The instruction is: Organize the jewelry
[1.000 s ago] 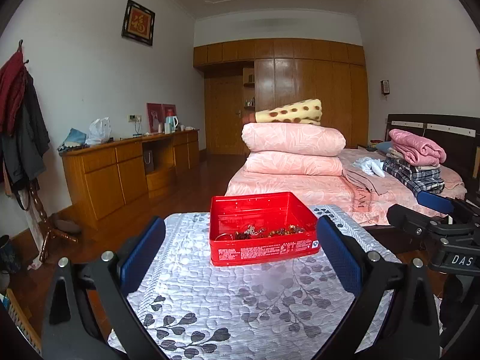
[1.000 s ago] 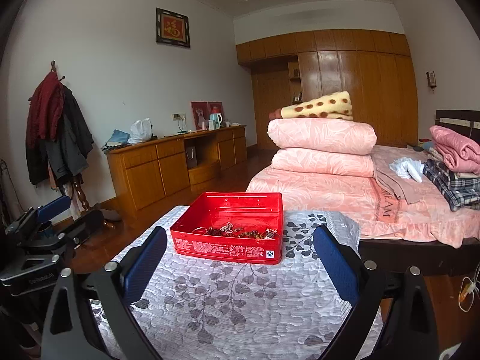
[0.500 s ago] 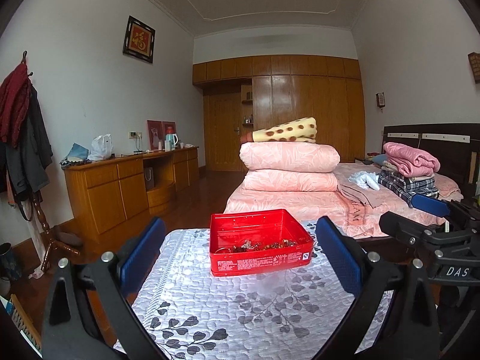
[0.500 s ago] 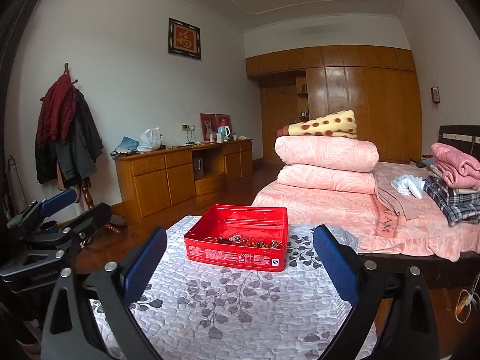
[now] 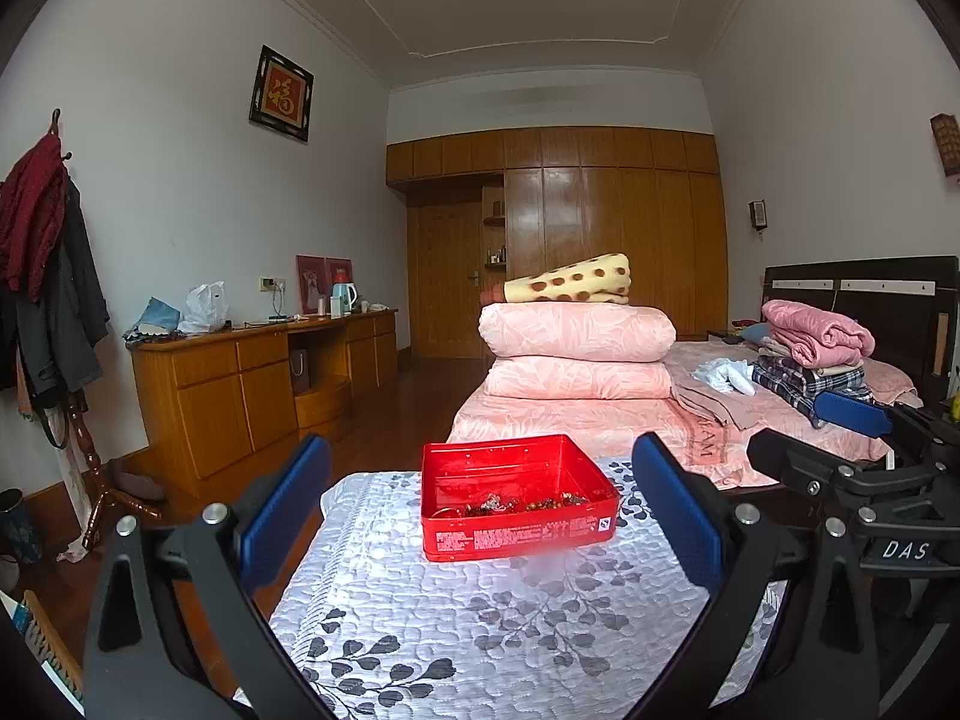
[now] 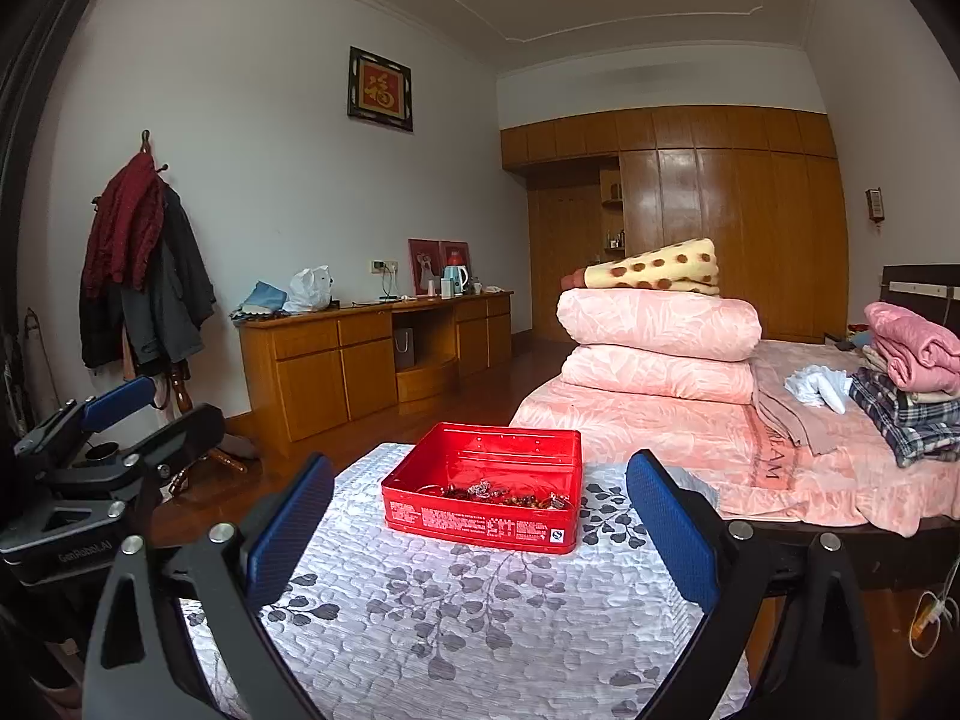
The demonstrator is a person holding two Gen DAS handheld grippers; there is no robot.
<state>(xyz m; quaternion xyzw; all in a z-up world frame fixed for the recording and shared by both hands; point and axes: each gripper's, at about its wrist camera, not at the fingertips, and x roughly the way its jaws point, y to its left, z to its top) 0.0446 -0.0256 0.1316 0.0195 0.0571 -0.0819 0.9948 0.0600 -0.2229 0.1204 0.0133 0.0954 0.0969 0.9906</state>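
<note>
A red open tin stands on a table with a grey leaf-patterned cloth. A tangle of jewelry lies along the tin's near wall. My left gripper is open and empty, held back from the tin. My right gripper is open and empty too; the tin and the jewelry sit ahead between its fingers. Each view shows the other gripper at its edge: the right one, the left one.
A bed with folded pink quilts lies just behind the table. A wooden sideboard stands along the left wall, a coat rack at far left. The tablecloth spreads in front of the tin.
Both grippers have drawn back and tilted up, so the tin looks smaller and lower in both views. Both stay open.
</note>
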